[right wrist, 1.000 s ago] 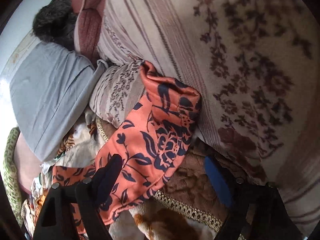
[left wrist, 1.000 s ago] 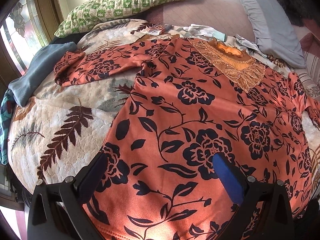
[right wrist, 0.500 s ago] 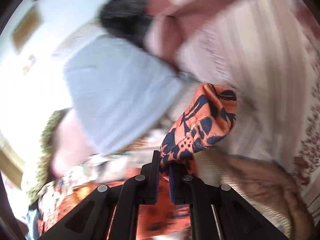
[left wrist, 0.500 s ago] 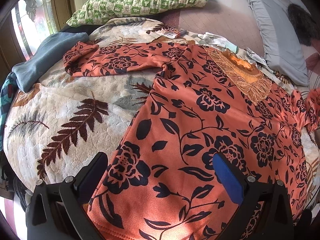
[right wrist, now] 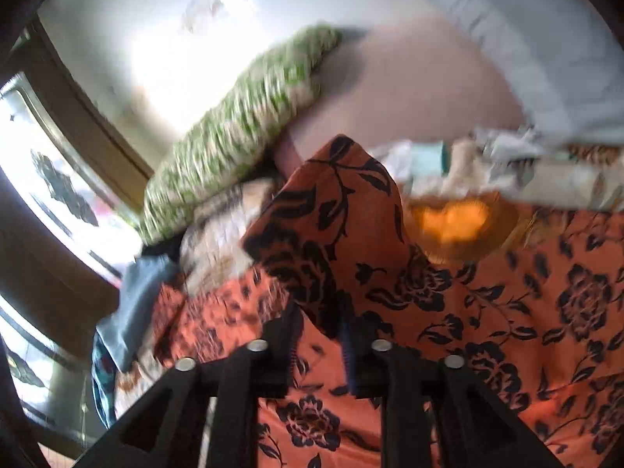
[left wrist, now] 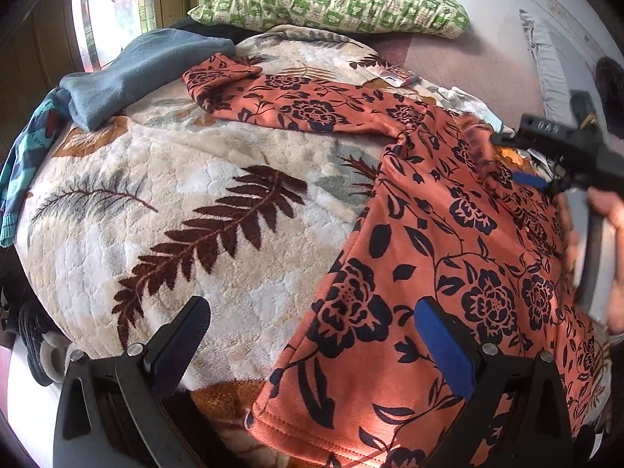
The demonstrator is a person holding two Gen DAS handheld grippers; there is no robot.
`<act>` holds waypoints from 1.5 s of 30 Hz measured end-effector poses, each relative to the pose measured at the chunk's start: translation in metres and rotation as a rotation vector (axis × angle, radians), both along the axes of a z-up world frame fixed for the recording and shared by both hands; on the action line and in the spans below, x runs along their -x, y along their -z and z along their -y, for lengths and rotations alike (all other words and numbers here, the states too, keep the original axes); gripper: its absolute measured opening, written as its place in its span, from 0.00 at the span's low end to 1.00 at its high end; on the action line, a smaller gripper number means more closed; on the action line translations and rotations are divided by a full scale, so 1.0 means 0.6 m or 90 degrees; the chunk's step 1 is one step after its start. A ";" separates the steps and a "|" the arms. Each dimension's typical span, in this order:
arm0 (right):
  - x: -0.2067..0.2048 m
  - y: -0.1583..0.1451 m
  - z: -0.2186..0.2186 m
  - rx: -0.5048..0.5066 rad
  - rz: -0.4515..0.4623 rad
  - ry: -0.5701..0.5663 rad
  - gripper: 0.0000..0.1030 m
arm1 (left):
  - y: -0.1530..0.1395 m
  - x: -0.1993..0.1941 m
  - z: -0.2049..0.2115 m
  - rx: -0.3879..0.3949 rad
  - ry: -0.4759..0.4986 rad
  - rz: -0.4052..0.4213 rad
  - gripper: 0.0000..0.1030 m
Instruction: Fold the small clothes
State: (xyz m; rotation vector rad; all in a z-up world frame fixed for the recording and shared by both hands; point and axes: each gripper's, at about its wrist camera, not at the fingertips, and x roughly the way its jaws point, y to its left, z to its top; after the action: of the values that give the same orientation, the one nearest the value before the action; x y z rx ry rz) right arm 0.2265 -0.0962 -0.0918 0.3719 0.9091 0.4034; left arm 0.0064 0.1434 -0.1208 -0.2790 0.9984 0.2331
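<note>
An orange top with black flowers lies spread on a leaf-patterned blanket, one sleeve stretched to the far left. My left gripper is open and empty, low over the top's near left hem corner. My right gripper is shut on the other sleeve and holds it raised over the top's chest, near the orange lace neckline. It also shows in the left wrist view at the right, with the hand that holds it.
A green patterned pillow lies at the back. A blue-grey garment and a teal cloth lie at the left edge. A grey pillow is at the back right. Small white items lie beyond the neckline.
My right gripper, shut on the right sleeve, has carried it leftward over the top's body. My left gripper has shifted left toward the hem corner and stays open.
</note>
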 end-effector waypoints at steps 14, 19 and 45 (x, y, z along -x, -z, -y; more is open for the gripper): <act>0.068 0.007 0.257 -0.006 0.002 0.120 0.83 | -0.042 -0.244 0.111 0.093 0.145 0.054 1.00; 0.056 0.029 0.394 -0.001 -0.036 0.207 0.83 | 0.027 -0.373 0.140 0.306 0.143 -0.042 0.92; 0.023 0.093 0.421 0.010 -0.074 0.166 0.86 | 0.056 -0.416 0.168 0.063 0.132 -0.051 0.15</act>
State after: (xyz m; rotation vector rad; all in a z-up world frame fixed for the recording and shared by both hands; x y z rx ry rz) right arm 0.2129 -0.3490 -0.1473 0.4970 0.9617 0.1359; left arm 0.2561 0.0424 -0.1546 -0.2564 1.1112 0.0064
